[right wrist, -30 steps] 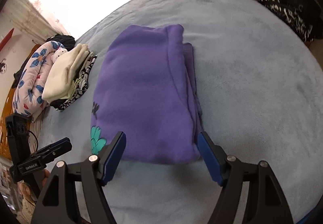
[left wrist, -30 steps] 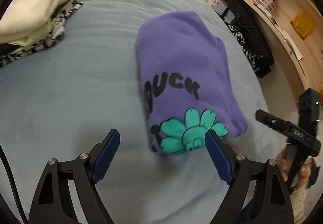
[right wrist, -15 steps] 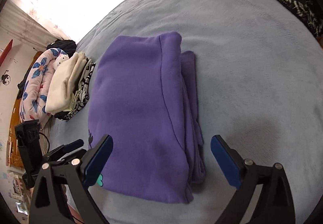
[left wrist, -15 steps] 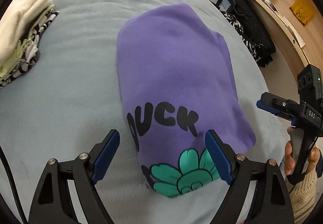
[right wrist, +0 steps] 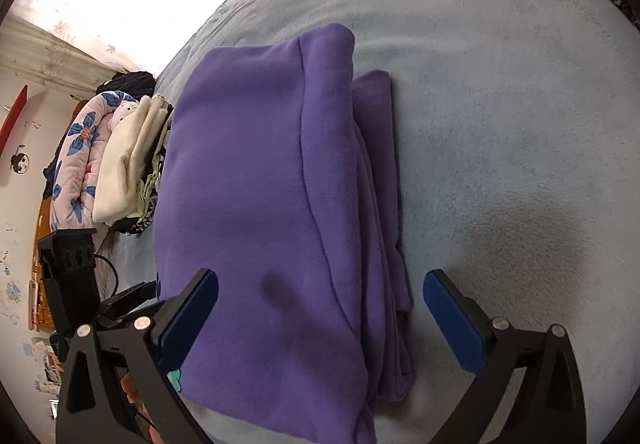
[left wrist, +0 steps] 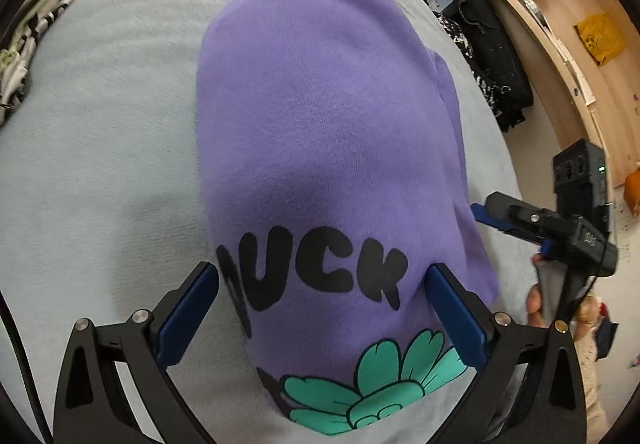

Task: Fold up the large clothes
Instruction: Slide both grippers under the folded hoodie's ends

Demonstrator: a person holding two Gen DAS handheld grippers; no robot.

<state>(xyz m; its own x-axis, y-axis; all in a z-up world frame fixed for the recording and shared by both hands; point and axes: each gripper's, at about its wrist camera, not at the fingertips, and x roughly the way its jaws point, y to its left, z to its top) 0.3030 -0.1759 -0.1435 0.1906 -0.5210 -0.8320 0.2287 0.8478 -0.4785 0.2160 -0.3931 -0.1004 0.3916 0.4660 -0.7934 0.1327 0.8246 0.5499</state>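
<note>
A folded purple sweatshirt (left wrist: 328, 131) with black letters and a teal flower print lies on the light blue bed cover (left wrist: 100, 115). My left gripper (left wrist: 324, 312) is open, its blue pads on either side of the printed near end, just above it. My right gripper (right wrist: 320, 316) is open over the sweatshirt's (right wrist: 256, 203) near right edge, where the folded layers stack. The right gripper also shows in the left wrist view (left wrist: 520, 219) at the garment's right side. Neither holds cloth.
A stack of folded cream and patterned clothes (right wrist: 132, 159) lies to the left of the sweatshirt, next to a floral pillow (right wrist: 76, 147). Black bags (left wrist: 480, 43) and a wooden shelf (left wrist: 552, 15) stand beyond the bed's right edge.
Both grippers have moved forward over the sweatshirt, which now fills more of each view. The right gripper's jaws have opened wider.
</note>
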